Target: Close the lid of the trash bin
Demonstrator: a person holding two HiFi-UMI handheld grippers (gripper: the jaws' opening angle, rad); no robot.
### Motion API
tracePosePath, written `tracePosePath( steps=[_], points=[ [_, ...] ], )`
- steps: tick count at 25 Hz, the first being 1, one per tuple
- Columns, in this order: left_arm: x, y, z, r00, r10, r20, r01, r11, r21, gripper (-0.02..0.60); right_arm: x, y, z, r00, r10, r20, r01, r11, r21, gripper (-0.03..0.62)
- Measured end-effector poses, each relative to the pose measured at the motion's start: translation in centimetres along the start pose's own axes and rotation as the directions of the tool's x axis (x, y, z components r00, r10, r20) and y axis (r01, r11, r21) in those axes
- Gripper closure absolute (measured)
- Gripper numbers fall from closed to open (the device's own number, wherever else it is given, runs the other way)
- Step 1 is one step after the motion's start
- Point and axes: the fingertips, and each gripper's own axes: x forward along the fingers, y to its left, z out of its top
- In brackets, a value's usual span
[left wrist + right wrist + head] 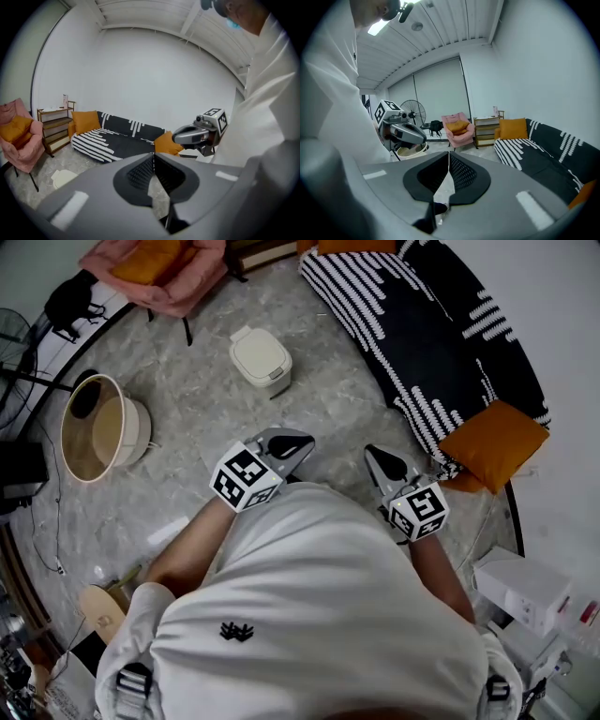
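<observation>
A small cream trash bin (261, 360) stands on the grey marble floor ahead of me, and its lid looks flat down on top. It shows again as a pale shape (63, 177) low at the left of the left gripper view. My left gripper (289, 443) is held close to my body, well short of the bin, jaws shut with nothing between them (153, 157). My right gripper (382, 459) hangs beside it to the right, also shut and empty (449, 154). Each gripper sees the other: the right one (194, 134), the left one (405, 132).
A round open tub (98, 427) stands on the floor to the left. A black-and-white striped sofa (427, 343) with orange cushions (494, 444) runs along the right. A pink chair (159, 273) is at the back, a fan (11, 343) at far left, white boxes (525, 589) at right.
</observation>
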Motion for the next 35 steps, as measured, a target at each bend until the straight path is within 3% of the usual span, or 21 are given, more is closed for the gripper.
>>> tracePosePath(
  steps=[35],
  points=[
    [2.7,0.1,-1.0,0.999,-0.016,-0.046,0.016,1.0,-0.004,0.522,0.5,-1.0,-0.9,1.0,0.019,-0.015,-0.019,1.0,-0.004,0.591]
  ],
)
